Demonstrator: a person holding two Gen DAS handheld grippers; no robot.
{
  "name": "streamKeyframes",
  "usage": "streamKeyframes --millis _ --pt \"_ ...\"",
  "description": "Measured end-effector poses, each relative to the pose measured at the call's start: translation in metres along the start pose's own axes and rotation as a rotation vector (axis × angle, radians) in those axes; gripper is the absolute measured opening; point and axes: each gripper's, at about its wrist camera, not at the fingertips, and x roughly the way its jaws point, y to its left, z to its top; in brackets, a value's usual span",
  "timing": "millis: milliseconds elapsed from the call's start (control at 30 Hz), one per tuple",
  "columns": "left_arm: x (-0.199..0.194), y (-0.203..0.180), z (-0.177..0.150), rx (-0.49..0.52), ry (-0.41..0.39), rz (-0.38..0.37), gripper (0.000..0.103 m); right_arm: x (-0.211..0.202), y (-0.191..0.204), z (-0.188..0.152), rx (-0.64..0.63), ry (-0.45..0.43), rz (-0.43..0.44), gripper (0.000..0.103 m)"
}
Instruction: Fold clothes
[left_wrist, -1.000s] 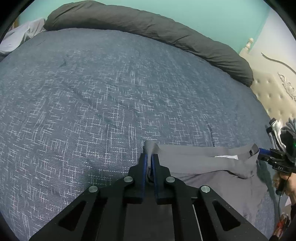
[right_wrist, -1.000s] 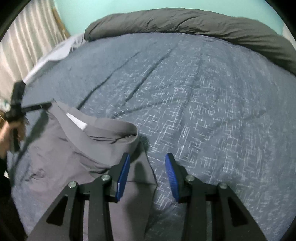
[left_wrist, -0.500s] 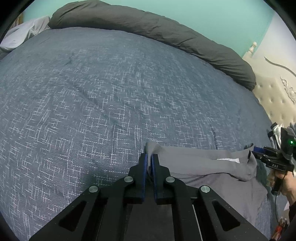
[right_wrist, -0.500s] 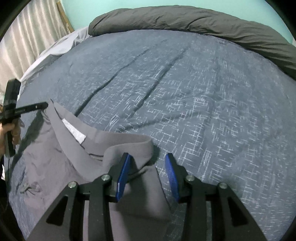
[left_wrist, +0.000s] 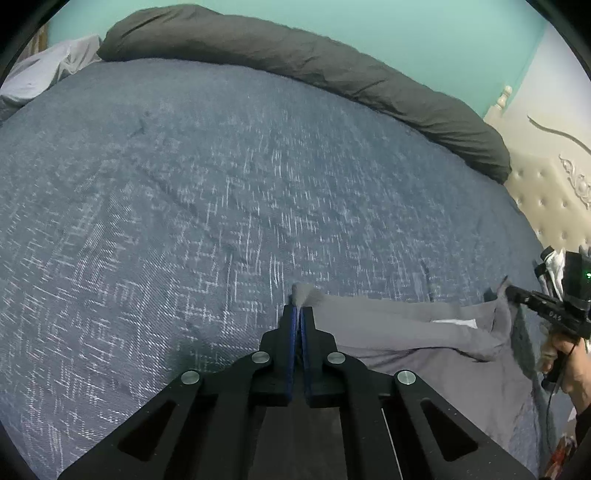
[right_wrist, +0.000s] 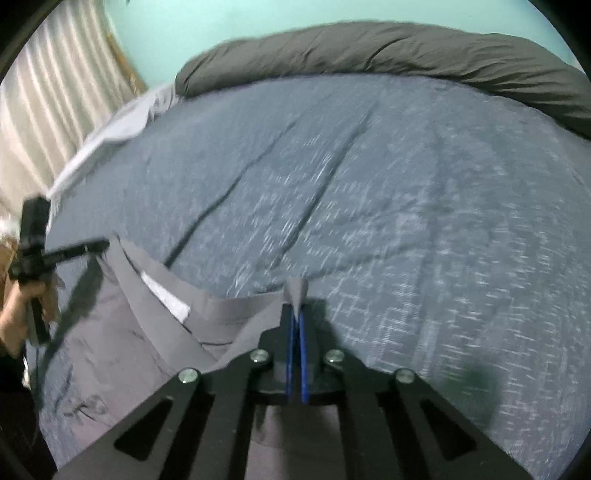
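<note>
The left gripper (left_wrist: 298, 314) is pinched shut on one corner of the grey garment (left_wrist: 424, 343), a small peak of cloth poking out past its blue pads. The right gripper (right_wrist: 295, 314) is pinched on the opposite corner in the same way, a little tuft of grey fabric standing up between its closed fingers.

The largest thing in sight is the bed (left_wrist: 221, 184), covered by a blue-grey spread with a pale crosshatch weave that fills most of both views. A long dark grey rolled duvet (left_wrist: 314, 59) runs along its far edge against a mint-green wall. A cream tufted headboard (left_wrist: 546, 206) shows at the right edge of the left wrist view, and pale curtains (right_wrist: 55, 110) at the left edge of the right wrist view.

The garment lies at the near edge of the bed, close to the person. It looks like a pair of trousers or shorts: a waistband stretches between the two grippers, with a small white label (right_wrist: 166, 299) sewn inside it. The fabric below the band is rumpled and spread loosely on the bedspread.

As for progress, folding seems to be only starting. Both corners of the waistband are gripped, but no fold is visible yet. Probably still ahead: lifting or straightening the piece, laying it flat, and making every fold.
</note>
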Motion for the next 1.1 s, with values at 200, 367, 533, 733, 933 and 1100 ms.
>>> streamKeyframes --millis 200,367,533,733,933,1100 --pt "-0.009 -0.004 0.012 0.005 -0.052 -0.005 0.002 -0.033 -0.011 0.002 0.072 -0.114 -0.004 0.002" --pt "-0.004 -0.012 0.027 0.004 -0.067 -0.022 0.002 -0.041 -0.019 0.005 0.115 -0.157 -0.010 0.002" --pt "0.011 -0.026 0.054 0.055 -0.063 0.013 0.002 -0.039 -0.030 0.017 0.136 -0.180 -0.026 0.002" --pt "0.038 -0.031 0.076 0.083 0.000 0.049 0.002 -0.022 -0.048 0.034 0.169 -0.161 -0.048 0.002" --pt "0.070 -0.034 0.084 0.102 0.076 0.074 0.002 0.007 -0.062 0.043 0.213 -0.071 -0.083 0.002" --pt "0.073 -0.026 0.083 0.067 0.091 0.047 0.004 0.020 -0.073 0.044 0.286 -0.012 -0.098 0.005"
